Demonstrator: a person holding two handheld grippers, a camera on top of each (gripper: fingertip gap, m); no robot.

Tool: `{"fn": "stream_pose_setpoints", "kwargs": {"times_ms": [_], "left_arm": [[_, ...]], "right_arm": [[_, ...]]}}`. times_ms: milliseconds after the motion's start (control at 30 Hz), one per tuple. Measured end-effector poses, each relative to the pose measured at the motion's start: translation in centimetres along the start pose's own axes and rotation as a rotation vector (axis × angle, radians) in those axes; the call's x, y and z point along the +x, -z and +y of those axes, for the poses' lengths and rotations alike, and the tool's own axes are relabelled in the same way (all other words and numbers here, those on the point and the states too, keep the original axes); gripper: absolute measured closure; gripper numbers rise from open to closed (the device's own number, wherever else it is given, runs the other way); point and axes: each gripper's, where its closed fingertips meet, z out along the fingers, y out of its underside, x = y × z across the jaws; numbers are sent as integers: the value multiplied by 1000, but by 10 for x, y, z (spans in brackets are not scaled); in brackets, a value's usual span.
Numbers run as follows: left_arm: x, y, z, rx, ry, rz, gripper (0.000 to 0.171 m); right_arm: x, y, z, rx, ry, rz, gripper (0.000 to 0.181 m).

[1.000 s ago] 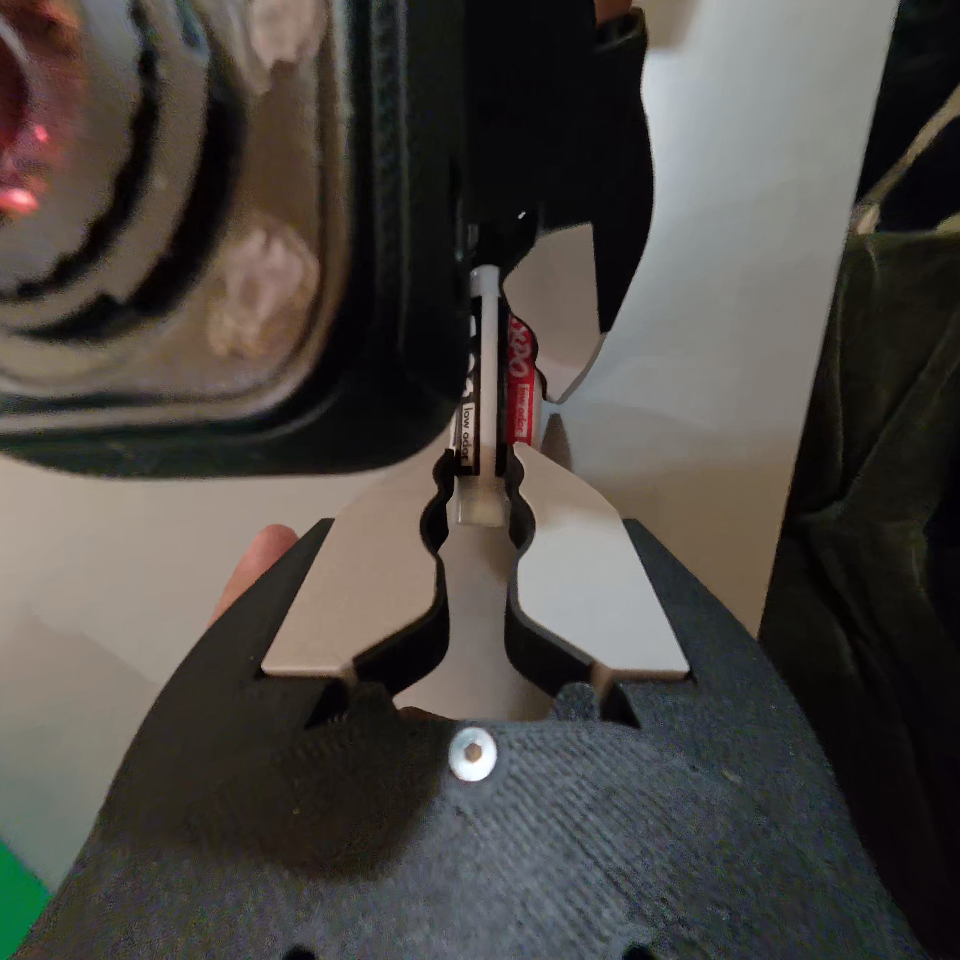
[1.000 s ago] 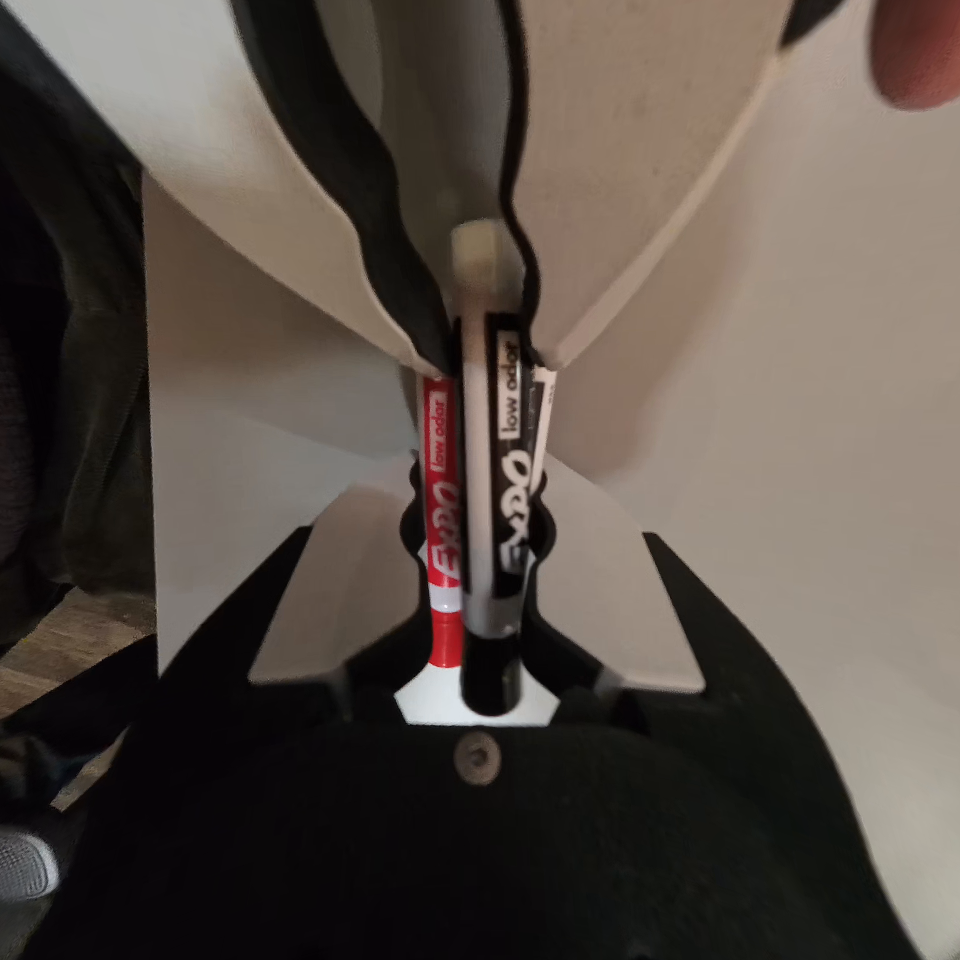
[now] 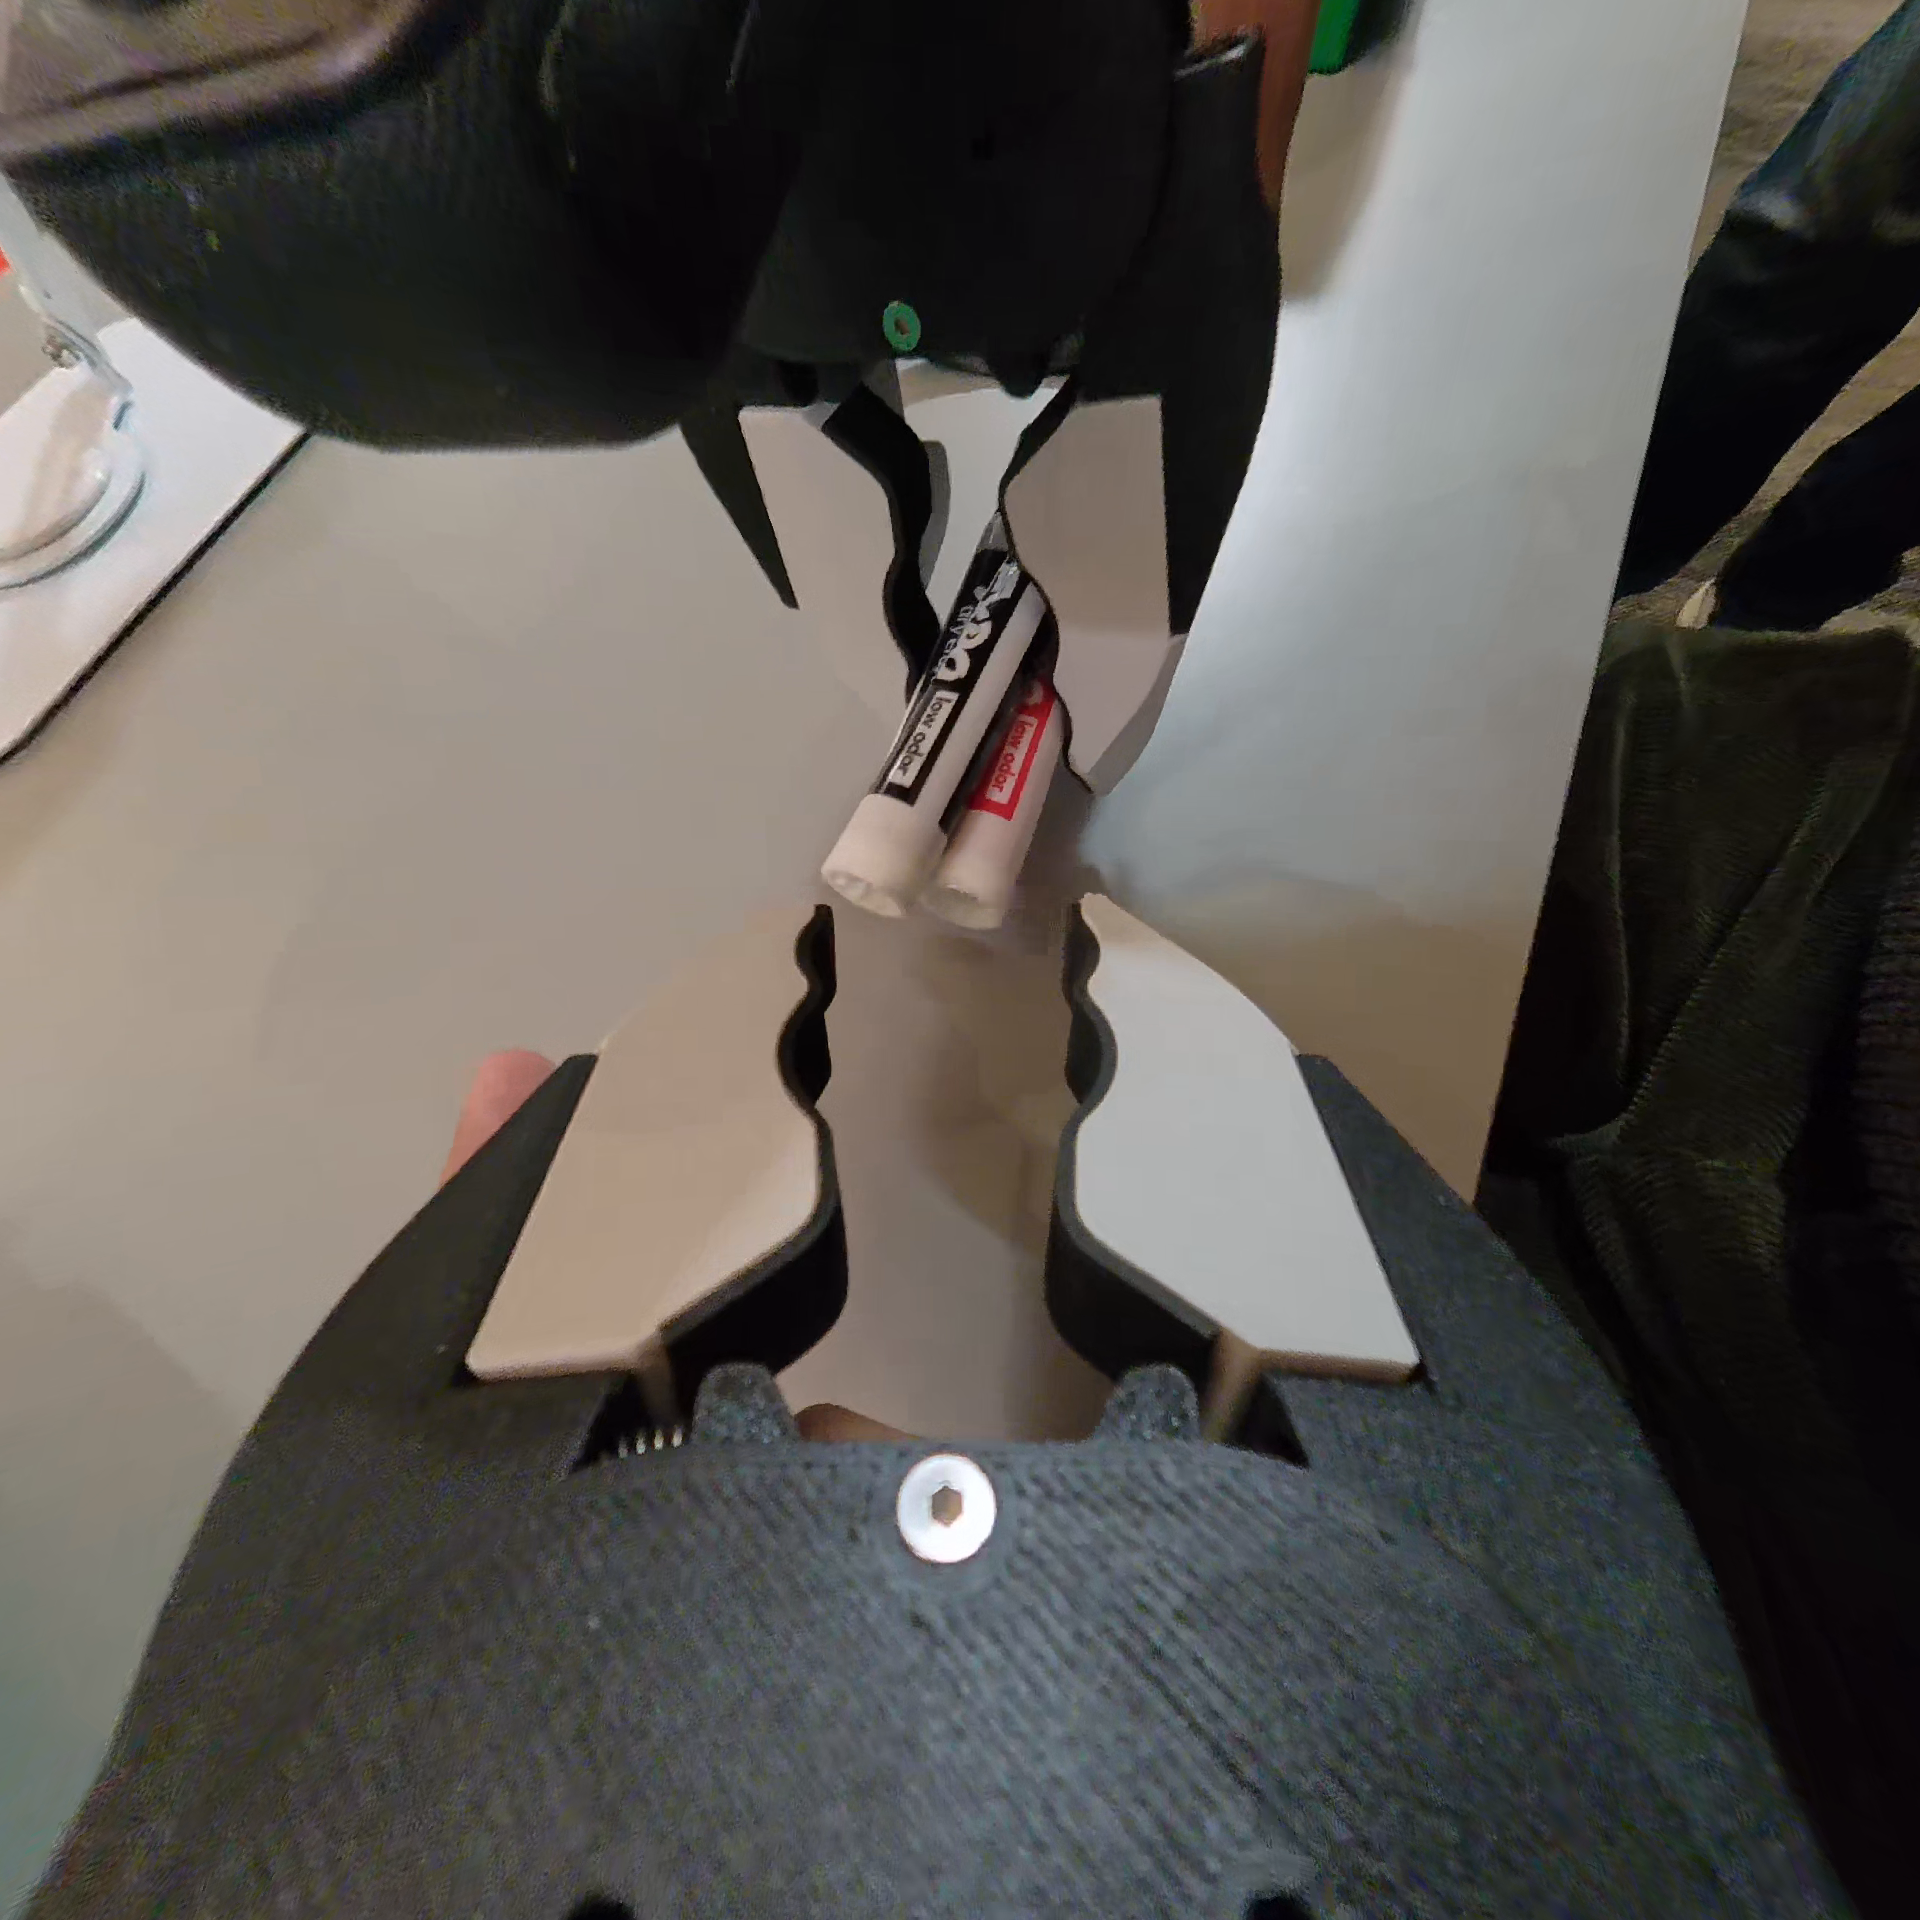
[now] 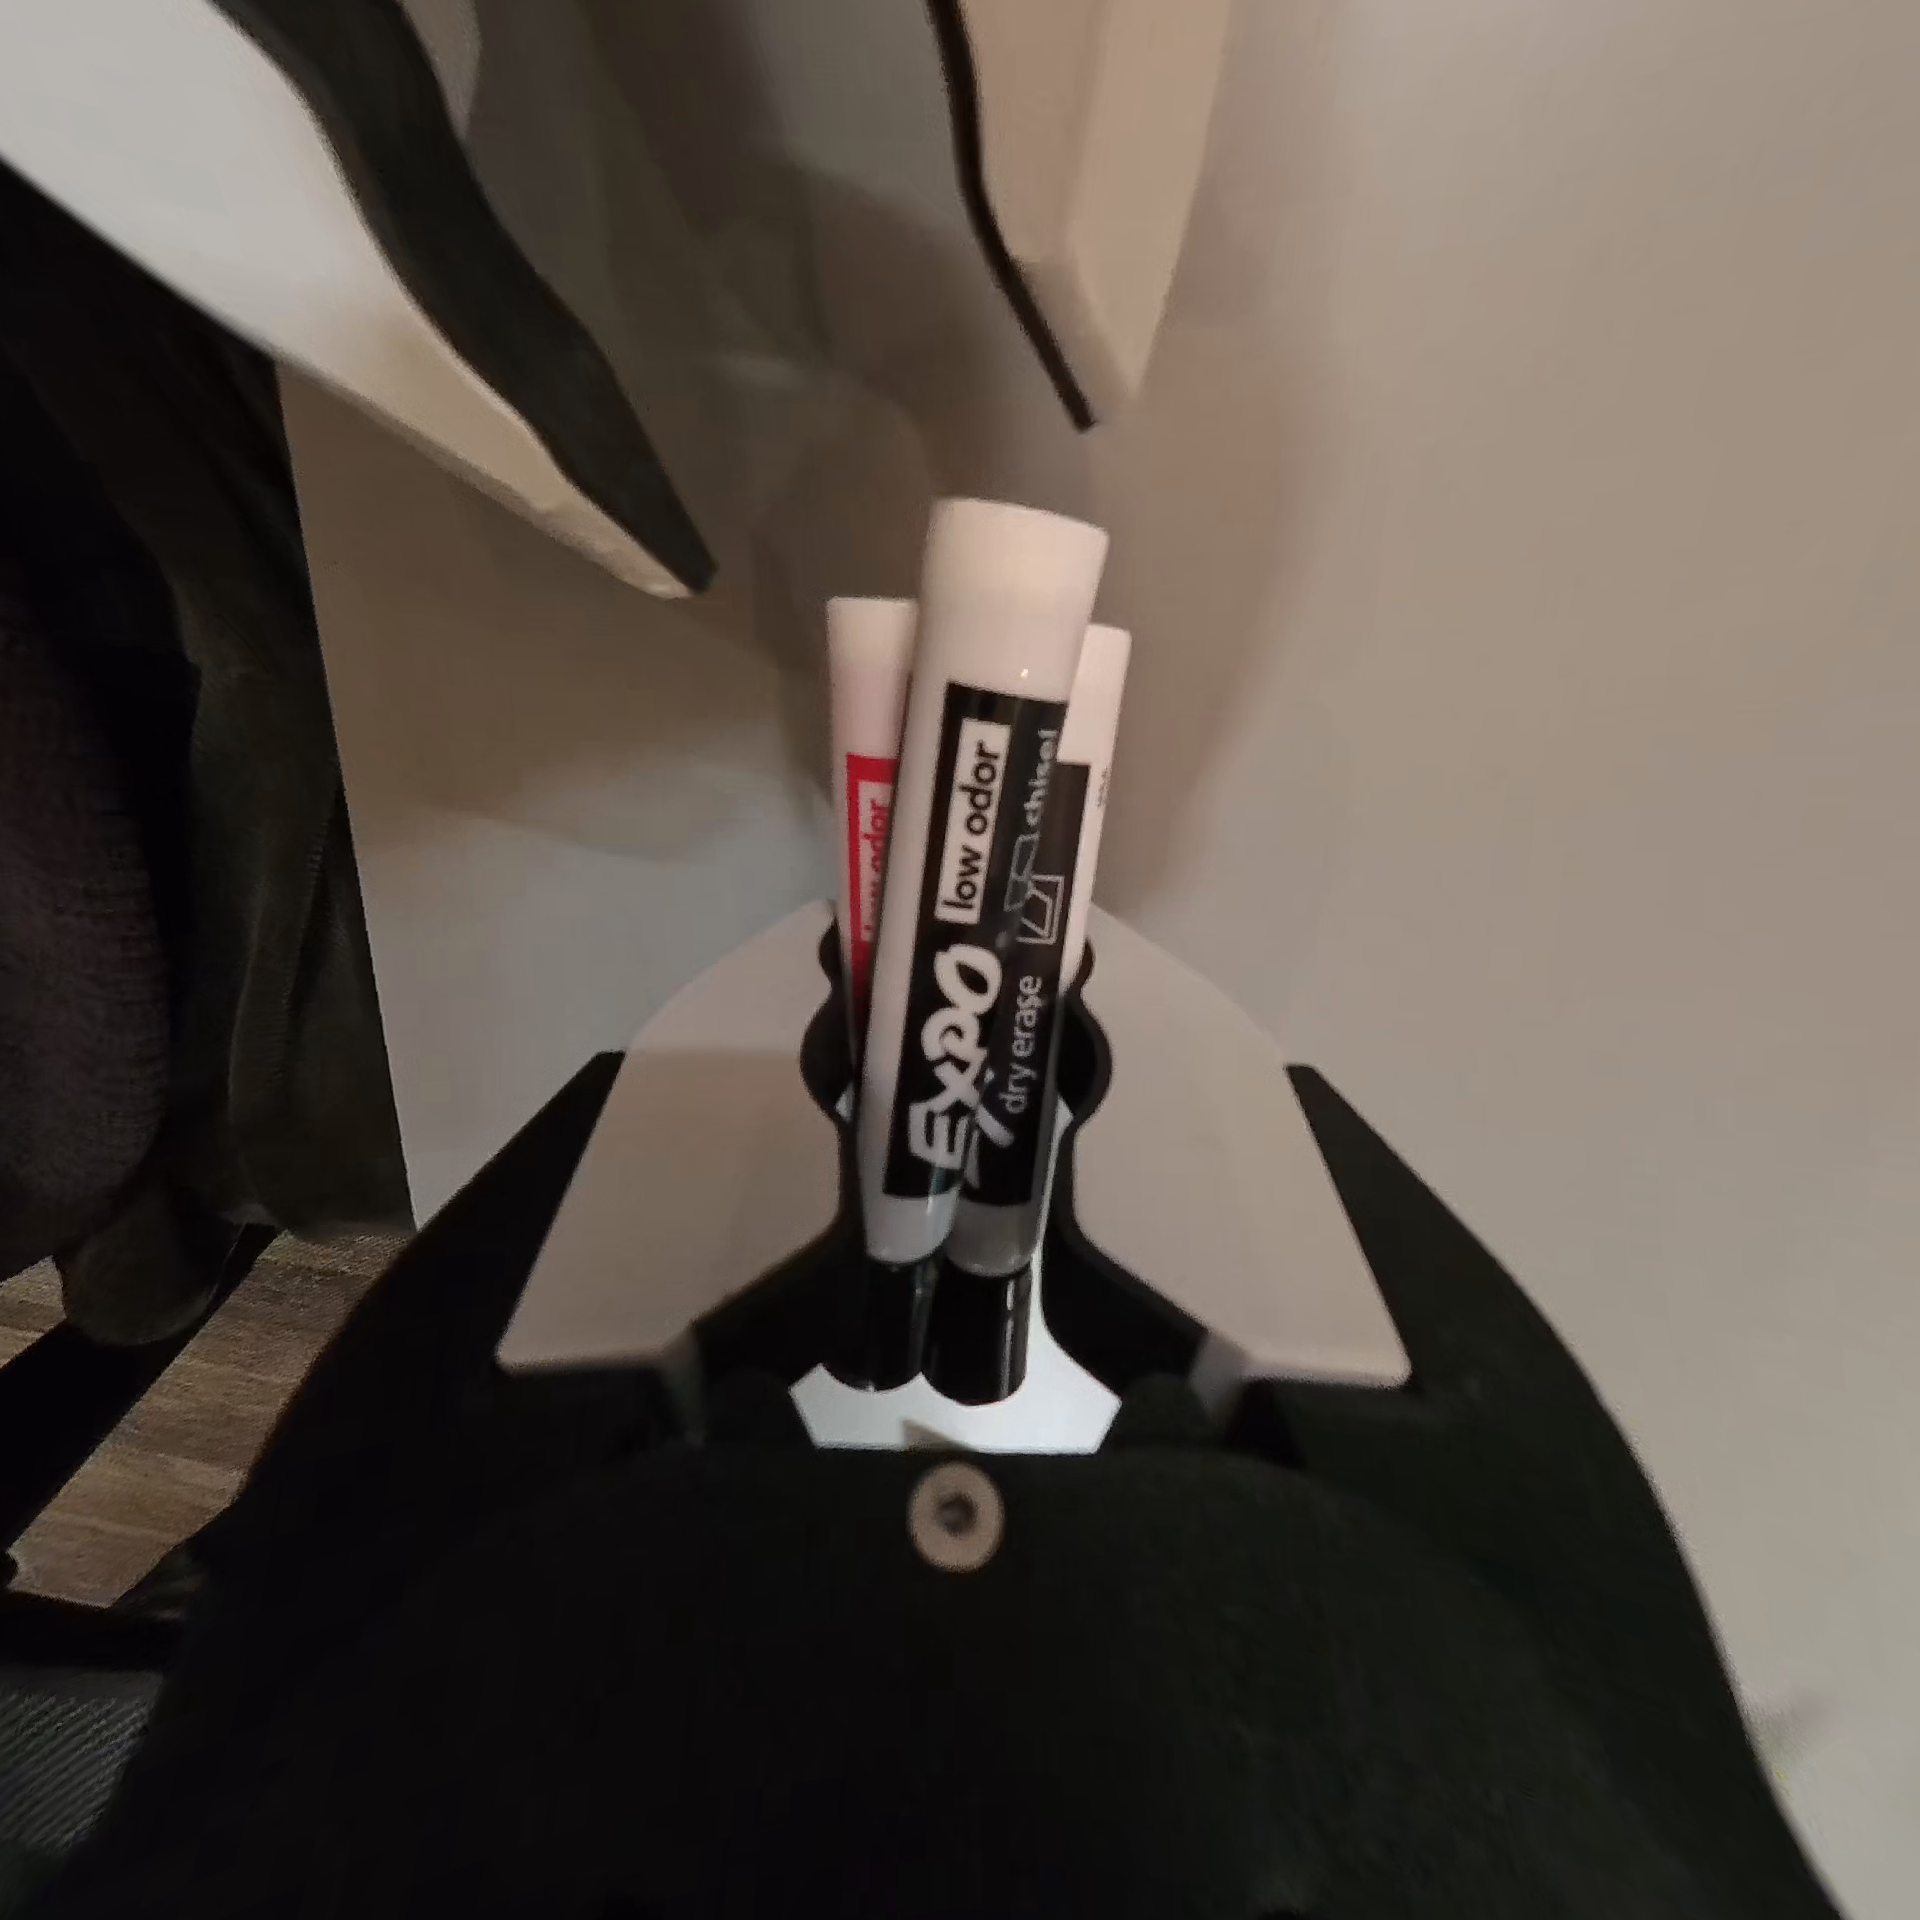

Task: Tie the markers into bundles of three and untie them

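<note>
Nearest in our right wrist view, the right gripper (image 4: 951,997) is clamped around a bundle of 3 white-barrelled dry-erase markers (image 4: 966,935), whose black caps sit back toward its palm and whose white butt ends stick out past its fingertips. We make out 1 black-labelled marker (image 4: 982,831) in front, 1 red-labelled marker (image 4: 868,790) behind it on the left, and a 3rd marker (image 4: 1101,727) on the right whose colour is hidden. The barrels carry printed brand and product wording, which we leave unquoted. Only this view shows all 3 barrels and the caps. Farther up, the left gripper's two pale fingers (image 4: 520,416) are spread wide, apart from the marker ends. Our left wrist view shows the opposite side: the left gripper (image 3: 945,925) is open with nothing between its fingers, hovering over the pale grey tabletop (image 3: 416,779). Just beyond its tips we see 2 round butt ends of the bundle (image 3: 940,769), angled toward us, held by the right gripper (image 3: 977,582). Only this view shows a clear glass vessel (image 3: 73,478) at the far left edge and dark clothing (image 3: 1714,935) on the right.
</note>
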Motion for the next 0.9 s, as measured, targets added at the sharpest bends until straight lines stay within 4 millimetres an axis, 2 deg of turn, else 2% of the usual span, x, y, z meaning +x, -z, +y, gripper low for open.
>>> {"fn": "stream_pose_setpoints", "kwargs": {"times_ms": [367, 700, 900], "left_arm": [[19, -13, -1, -20, -23, 66, 129], [7, -13, 0, -8, 2, 30, 128], [5, -15, -4, 14, 1, 29, 128]], "right_arm": [[-5, 1, 12, -41, -54, -5, 144], [-6, 9, 23, -27, -94, 4, 144], [-10, 24, 49, -33, -164, 16, 144]]}}
